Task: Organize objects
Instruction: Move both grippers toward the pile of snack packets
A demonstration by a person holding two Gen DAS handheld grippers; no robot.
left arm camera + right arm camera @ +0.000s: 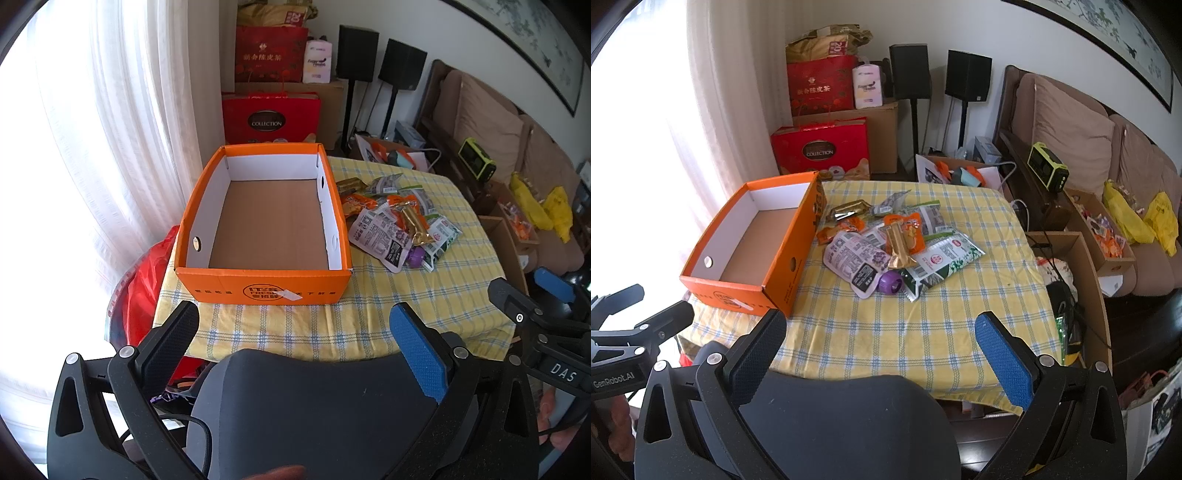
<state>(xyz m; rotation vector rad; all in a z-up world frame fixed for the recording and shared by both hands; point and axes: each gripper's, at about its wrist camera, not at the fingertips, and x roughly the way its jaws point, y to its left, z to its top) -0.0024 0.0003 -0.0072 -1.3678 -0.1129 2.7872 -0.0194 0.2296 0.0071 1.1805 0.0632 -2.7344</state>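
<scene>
An empty orange cardboard box (258, 288) with a white inside stands on the left of a table covered by a yellow checked cloth (388, 314). It also shows in the right wrist view (798, 254). A pile of snack packets (395, 221) lies to its right, and in the right wrist view (890, 243), with a purple-capped pouch (891, 283) at its near edge. My left gripper (295, 321) is open and empty, in front of the box. My right gripper (881, 328) is open and empty, short of the pile.
A dark grey chair back (842, 424) sits below both grippers at the table's near edge. Open cardboard boxes (1086, 280) stand to the table's right, a sofa (1108, 147) beyond. Red gift boxes (820, 151) and speakers (967, 75) stand behind.
</scene>
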